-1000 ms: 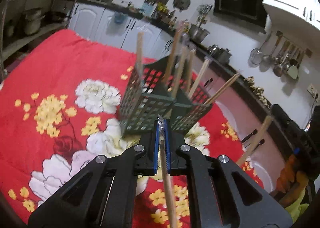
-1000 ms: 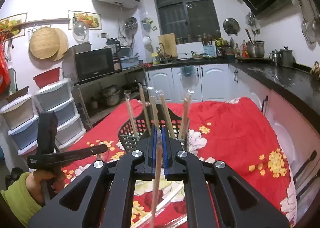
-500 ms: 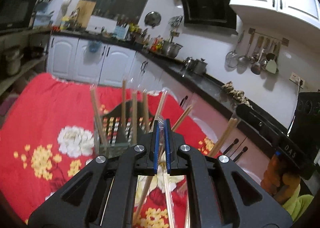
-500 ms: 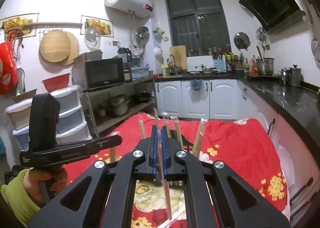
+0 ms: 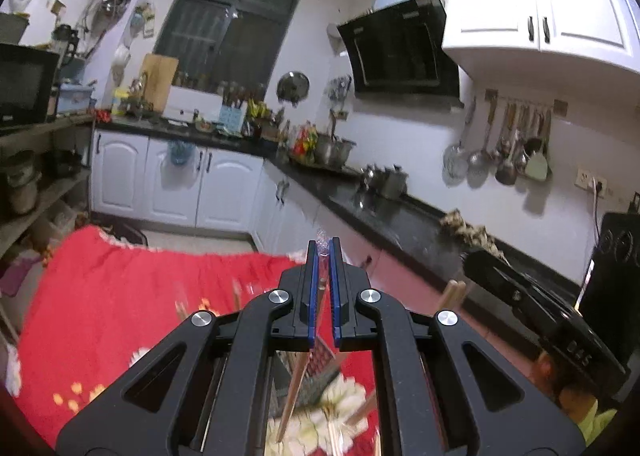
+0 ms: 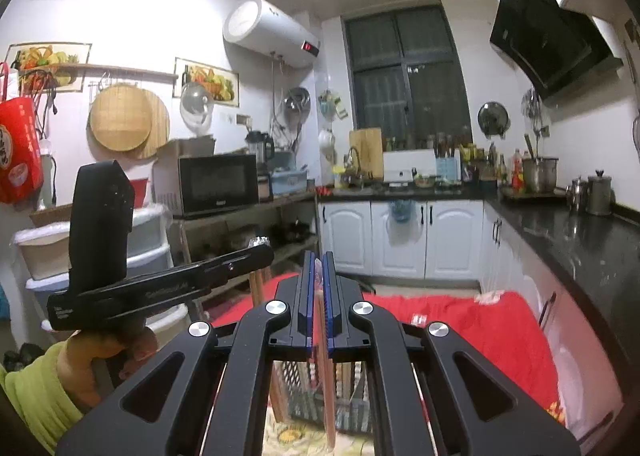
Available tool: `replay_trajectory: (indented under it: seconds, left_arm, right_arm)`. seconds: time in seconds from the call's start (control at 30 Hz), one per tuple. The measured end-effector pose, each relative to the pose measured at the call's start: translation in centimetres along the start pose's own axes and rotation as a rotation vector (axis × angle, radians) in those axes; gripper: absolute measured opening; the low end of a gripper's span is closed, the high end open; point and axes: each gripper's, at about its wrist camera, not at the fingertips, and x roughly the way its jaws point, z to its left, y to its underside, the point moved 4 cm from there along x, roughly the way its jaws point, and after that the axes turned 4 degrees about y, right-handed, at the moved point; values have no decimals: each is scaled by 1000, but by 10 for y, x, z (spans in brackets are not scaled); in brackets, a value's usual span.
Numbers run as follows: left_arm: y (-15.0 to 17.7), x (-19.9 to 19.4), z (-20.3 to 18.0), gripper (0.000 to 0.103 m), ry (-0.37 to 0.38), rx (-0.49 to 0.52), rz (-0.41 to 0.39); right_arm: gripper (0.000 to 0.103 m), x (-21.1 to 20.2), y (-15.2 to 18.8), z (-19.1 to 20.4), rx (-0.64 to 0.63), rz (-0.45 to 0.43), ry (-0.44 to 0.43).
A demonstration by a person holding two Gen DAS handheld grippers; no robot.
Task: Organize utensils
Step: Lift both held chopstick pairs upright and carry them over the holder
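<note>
In the left wrist view my left gripper (image 5: pixel 322 246) is shut on a plastic-wrapped wooden chopstick (image 5: pixel 296 388) that hangs down below the jaws. The dark mesh utensil basket (image 5: pixel 320 366) shows only in part under the gripper, on the red floral cloth (image 5: pixel 120 296). In the right wrist view my right gripper (image 6: pixel 318 258) is shut on another wrapped chopstick (image 6: pixel 329 396), held above the basket (image 6: pixel 316 408), which holds several upright chopsticks. The left gripper (image 6: pixel 260 252) shows at the left, raised beside mine, in a hand with a yellow-green sleeve (image 6: pixel 44 396).
A black kitchen counter (image 6: pixel 580 240) runs along the right of the table, with pots and white cabinets (image 6: pixel 400 240) behind. Shelves with a microwave (image 6: pixel 218 184) and plastic drawers (image 6: pixel 40 252) stand at the left. The right gripper's body (image 5: pixel 552 316) sits at the right of the left view.
Both grippers have risen well above the basket, each still shut on its chopstick. The basket has dropped from the middle of both views to below the jaws.
</note>
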Motion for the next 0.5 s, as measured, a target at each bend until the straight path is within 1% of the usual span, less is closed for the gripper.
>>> replay_trajectory:
  seconds: [0.17,0.4,0.5]
  left_arm:
    - [-21,9,9,3,-35,7,-38]
    - [-33,25,24,3,-96,27,-77]
    - [-32,34,33,3,-108,18,-75]
  right_arm:
    - [4,9,-22,-5,-4,-33,27]
    - [4,20,-43,-9,-41,-67,71]
    - [4,23,-50,-11,-83,-102,109]
